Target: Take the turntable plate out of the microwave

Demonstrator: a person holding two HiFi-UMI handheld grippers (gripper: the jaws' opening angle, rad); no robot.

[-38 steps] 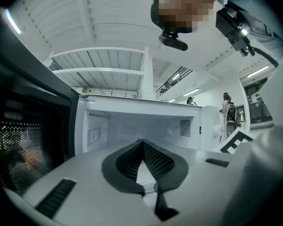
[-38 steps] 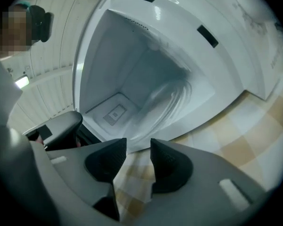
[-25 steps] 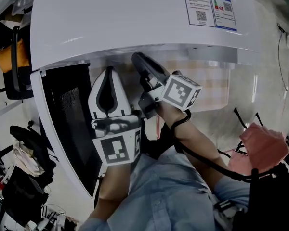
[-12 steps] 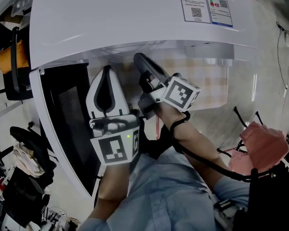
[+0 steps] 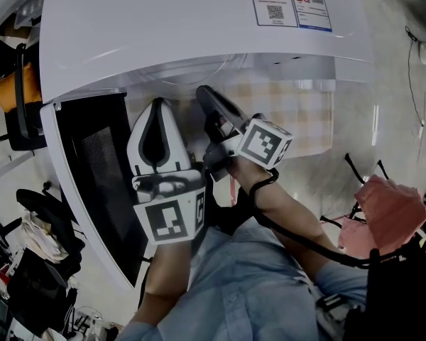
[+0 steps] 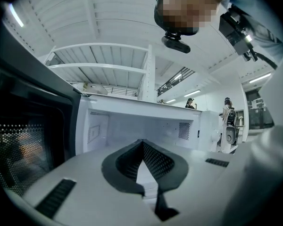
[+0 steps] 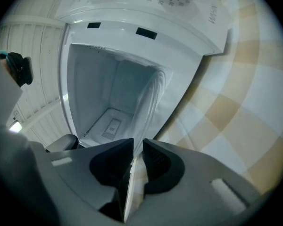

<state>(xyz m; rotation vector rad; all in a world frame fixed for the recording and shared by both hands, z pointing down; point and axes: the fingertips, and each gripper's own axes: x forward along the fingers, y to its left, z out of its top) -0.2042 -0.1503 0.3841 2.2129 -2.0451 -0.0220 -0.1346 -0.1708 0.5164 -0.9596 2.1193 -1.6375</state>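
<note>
On a checked cloth sits the white microwave, its black mesh door swung wide to the left. The cavity is white and bare-walled, with a small vent panel on one side. Before the opening, the left gripper points level into it, close beside the door; its jaws meet at the tips with nothing between them. Just to its right, the right gripper is rolled on its side and reaches toward the opening. Its jaws have just been closing and now clamp the rim of the plate. The clear glass plate shows edge-on in the right gripper view, running from the jaws up toward the cavity's mouth. How much of it lies inside I cannot tell.
</note>
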